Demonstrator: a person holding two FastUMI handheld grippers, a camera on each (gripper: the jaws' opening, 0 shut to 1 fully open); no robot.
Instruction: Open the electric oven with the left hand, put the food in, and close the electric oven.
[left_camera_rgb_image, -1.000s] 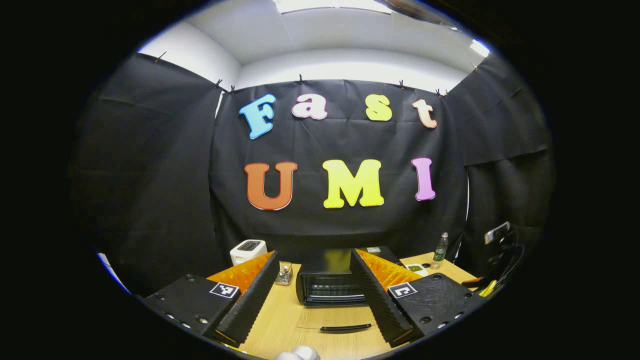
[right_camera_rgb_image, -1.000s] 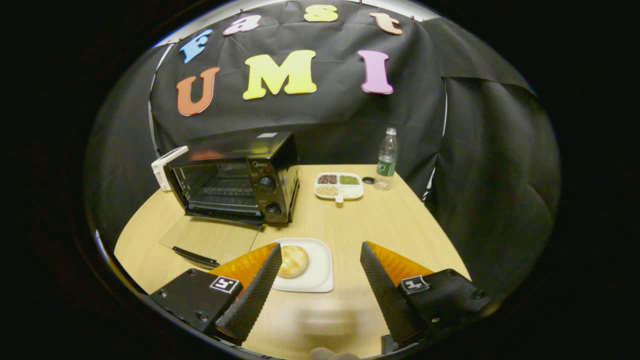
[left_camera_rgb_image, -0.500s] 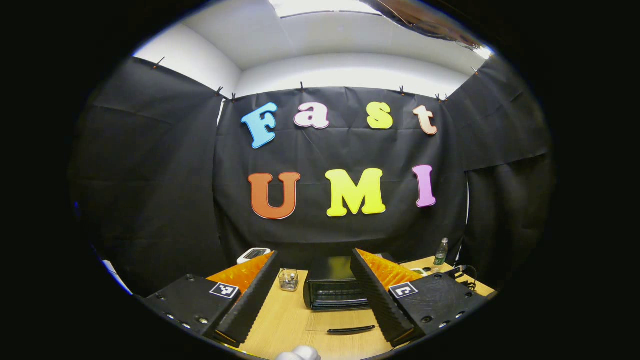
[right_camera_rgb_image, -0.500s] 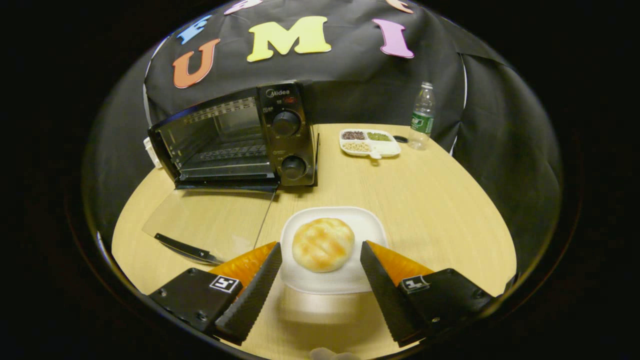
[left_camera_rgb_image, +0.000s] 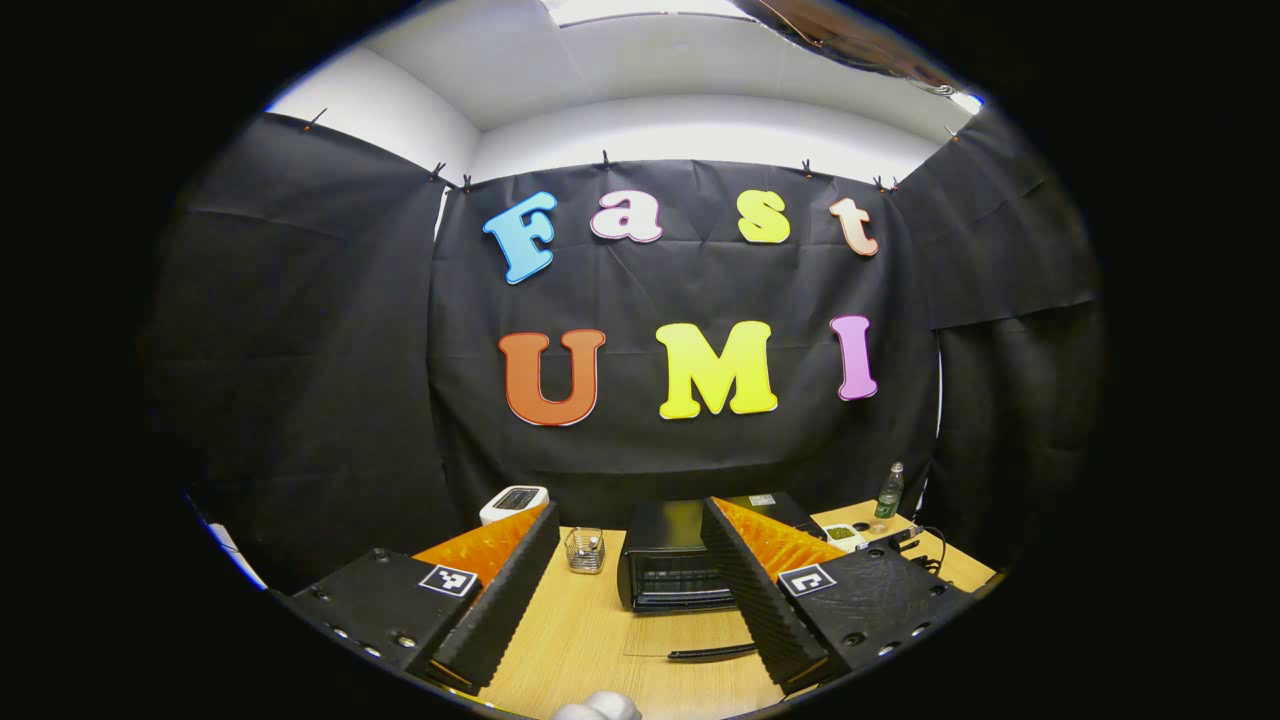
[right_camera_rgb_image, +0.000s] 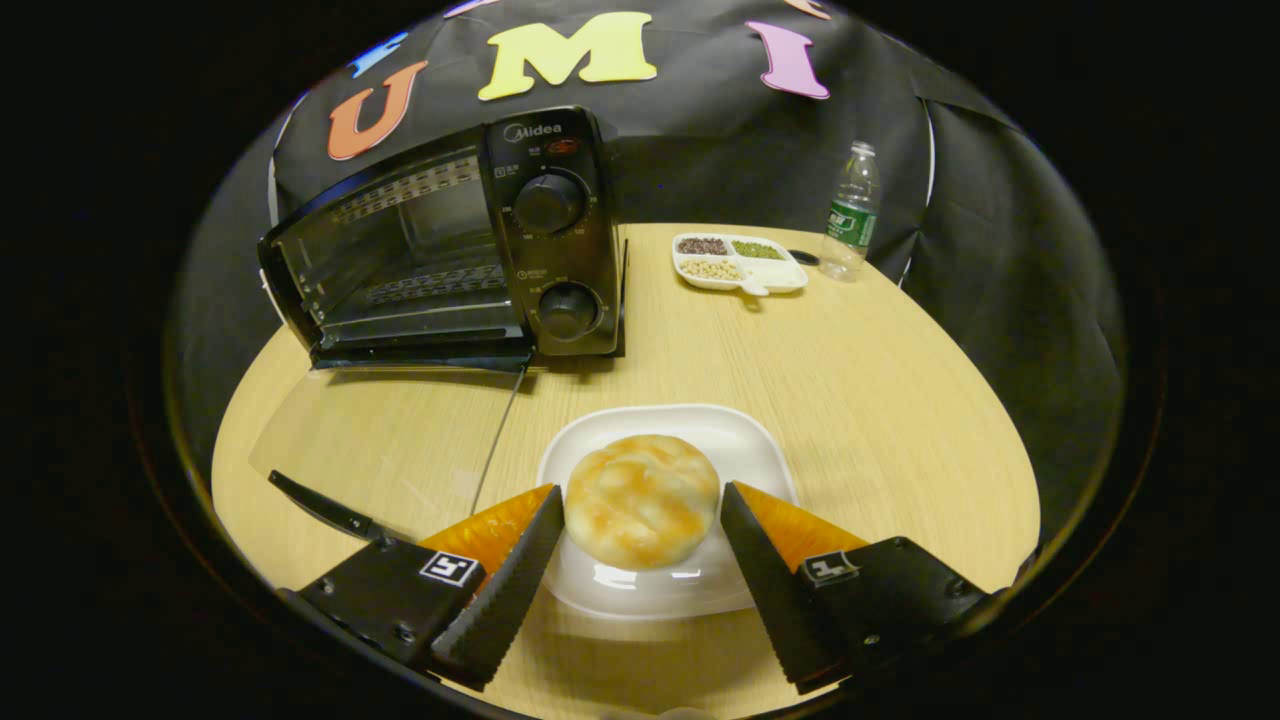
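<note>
1. R gripper (right_camera_rgb_image: 642, 535): jaws wide apart, holding nothing. Bun (right_camera_rgb_image: 641, 498) sits right betw. its fingers, one finger each side, gaps both sides, no contact seen.
2. Bun is on the plate (right_camera_rgb_image: 745, 440), centre-front of the table (right_camera_rgb_image: 860, 400). Round, no long axis, so grip angle doesn't matter much.
3. L gripper (left_camera_rgb_image: 625, 590): also wide open, empty, held up and back from the table, facing the oven (left_camera_rgb_image: 665, 570) from well off.
4. Oven (right_camera_rgb_image: 450, 240): door (right_camera_rgb_image: 380, 440) already down flat on the table, handle (right_camera_rgb_image: 325, 507) toward the person. Cavity open, rack visible.
5. Key relation: oven mouth lies ahead-left of the bun in the right gripper view; the door lies betw. them. R gripper is far nearer the bun than L.
6. Judgement: opening done; next = close on bun, lift, carry left-fwd over the door onto the rack. Risk: soft bun squashes, or plate drags along.
</note>
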